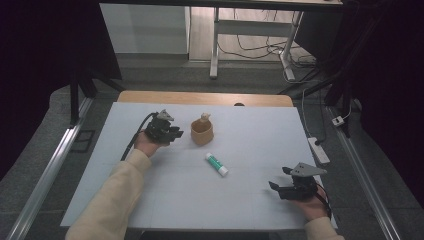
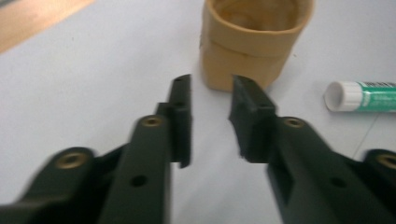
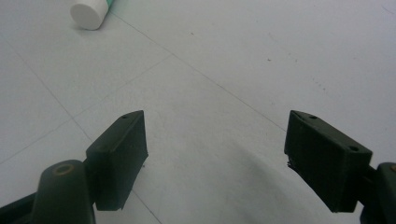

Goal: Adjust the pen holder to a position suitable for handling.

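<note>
Left claw point(image 1: 176, 134): we see its jaws parted with nothing between them, just beside the cup.
Cup point(image 1: 202, 132): tan, upright on the white surface point(image 1: 250, 130), a small pale object standing in it; in the left gripper view the cup point(image 2: 250, 44) sits right ahead of the jaw tips, apart from them.
Glue stick point(image 1: 216, 164): lying flat on the surface between our two claws, well apart from both, white cap toward the near side.
Right claw point(image 1: 280, 189): spread wide over bare surface at the near right, holding nothing; its own view shows the glue stick point(image 3: 91, 11) far off.
</note>
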`<action>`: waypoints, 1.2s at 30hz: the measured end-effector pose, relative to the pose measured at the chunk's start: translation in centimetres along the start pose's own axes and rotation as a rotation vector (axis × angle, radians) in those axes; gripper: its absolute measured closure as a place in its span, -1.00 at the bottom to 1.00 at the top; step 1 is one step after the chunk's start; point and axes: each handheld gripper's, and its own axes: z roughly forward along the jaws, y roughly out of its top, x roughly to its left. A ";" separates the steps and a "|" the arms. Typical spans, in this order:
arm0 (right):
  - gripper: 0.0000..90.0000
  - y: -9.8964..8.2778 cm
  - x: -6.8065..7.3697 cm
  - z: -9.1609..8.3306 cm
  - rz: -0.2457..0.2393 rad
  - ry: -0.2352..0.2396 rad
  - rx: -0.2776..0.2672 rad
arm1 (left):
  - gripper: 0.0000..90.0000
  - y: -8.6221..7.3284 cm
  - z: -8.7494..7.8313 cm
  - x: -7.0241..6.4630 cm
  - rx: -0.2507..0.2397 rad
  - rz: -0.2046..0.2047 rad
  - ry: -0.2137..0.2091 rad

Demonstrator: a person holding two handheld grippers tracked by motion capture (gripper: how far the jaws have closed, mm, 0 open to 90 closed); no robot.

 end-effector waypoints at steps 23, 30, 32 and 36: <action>-0.54 0.1 0.0 -0.2 -0.006 0.005 -0.017 | -0.16 2.7 -1.3 -5.9 -0.055 0.237 -0.199; -0.53 0.1 0.0 -0.2 -0.005 0.008 -0.022 | -0.17 3.8 -0.7 -7.2 -0.024 0.309 -0.263; -0.54 0.1 0.0 -0.3 -0.005 0.008 -0.023 | -0.17 4.1 -0.5 -7.6 -0.013 0.331 -0.280; -0.53 0.1 0.0 -0.3 -0.005 0.009 -0.025 | -0.17 4.6 -0.1 -8.4 0.005 0.369 -0.304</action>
